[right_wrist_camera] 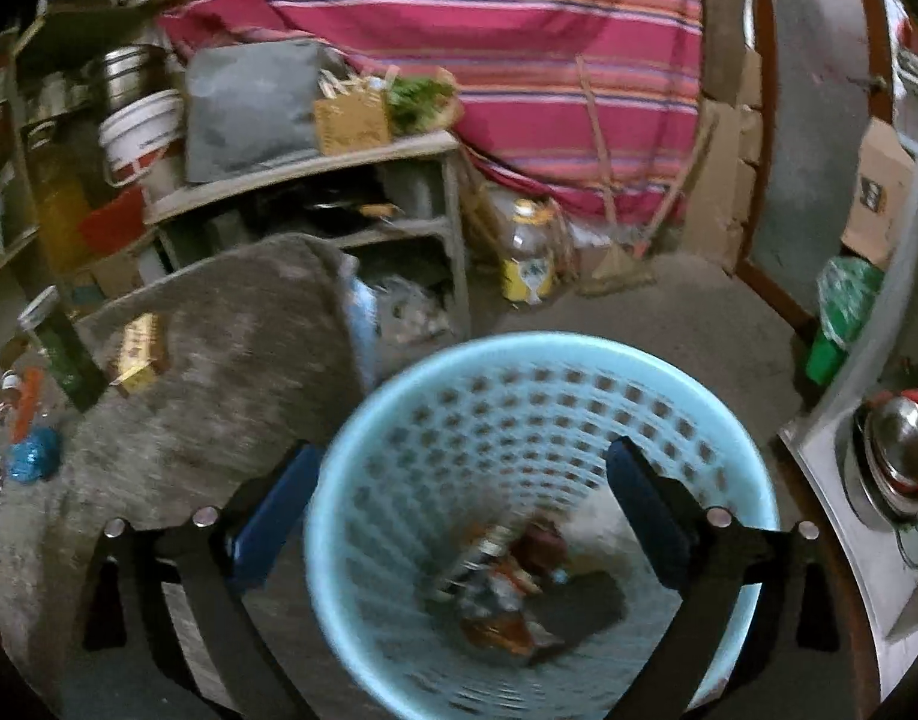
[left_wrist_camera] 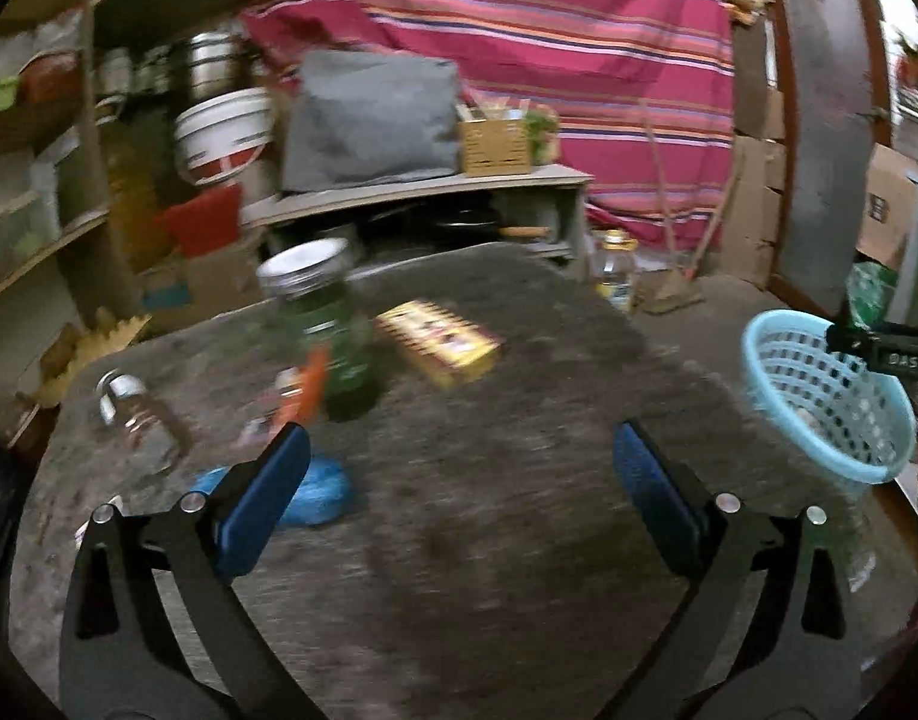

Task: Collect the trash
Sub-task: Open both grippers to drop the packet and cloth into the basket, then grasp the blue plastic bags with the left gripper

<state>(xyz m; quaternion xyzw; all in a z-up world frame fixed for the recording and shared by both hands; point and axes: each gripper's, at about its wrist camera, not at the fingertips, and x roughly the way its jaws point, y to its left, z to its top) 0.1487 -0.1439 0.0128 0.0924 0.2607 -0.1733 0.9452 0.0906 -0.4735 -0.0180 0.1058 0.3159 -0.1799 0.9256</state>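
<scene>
Hovering above a light blue basket [right_wrist_camera: 543, 516], the right gripper [right_wrist_camera: 465, 498] has its jaws spread wide, one blue pad [right_wrist_camera: 273, 516] outside the near-left rim and the other over the inside, neither pressing on anything. At the bottom of the basket lies a blurred heap of trash [right_wrist_camera: 501, 588] — wrappers in red, orange and silver, too smeared to tell apart. The basket stands at the right end of a worn grey table [right_wrist_camera: 219, 360].

The left gripper [left_wrist_camera: 459, 492] is likewise wide open and empty, its blue pads [left_wrist_camera: 261, 510] held over bare tabletop [left_wrist_camera: 489, 540]. Ahead of it, on the left part of the table, stand or lie:
- a green jar [left_wrist_camera: 324, 330] with a silver lid, upright;
- a yellow box [left_wrist_camera: 438, 348] lying flat, just right of the jar;
- a small clear bottle [left_wrist_camera: 138, 414] on its side near the left edge;
- an orange wrapper [left_wrist_camera: 306, 390] beside the jar's base;
- a crumpled blue bag [left_wrist_camera: 321, 489], partly hidden behind the left pad.

From this view the basket [left_wrist_camera: 831, 402] appears at the far right edge of the table, with part of the other gripper's black frame just above its rim.

Behind the table — a low shelf [left_wrist_camera: 423, 192] carrying a grey cushion [left_wrist_camera: 369, 120] and a small wooden crate [left_wrist_camera: 495, 147], a white bucket [left_wrist_camera: 222, 135], and a striped pink cloth [left_wrist_camera: 519, 30] hanging across the back. A bottle of yellow oil [right_wrist_camera: 528, 252] stands on the floor.
</scene>
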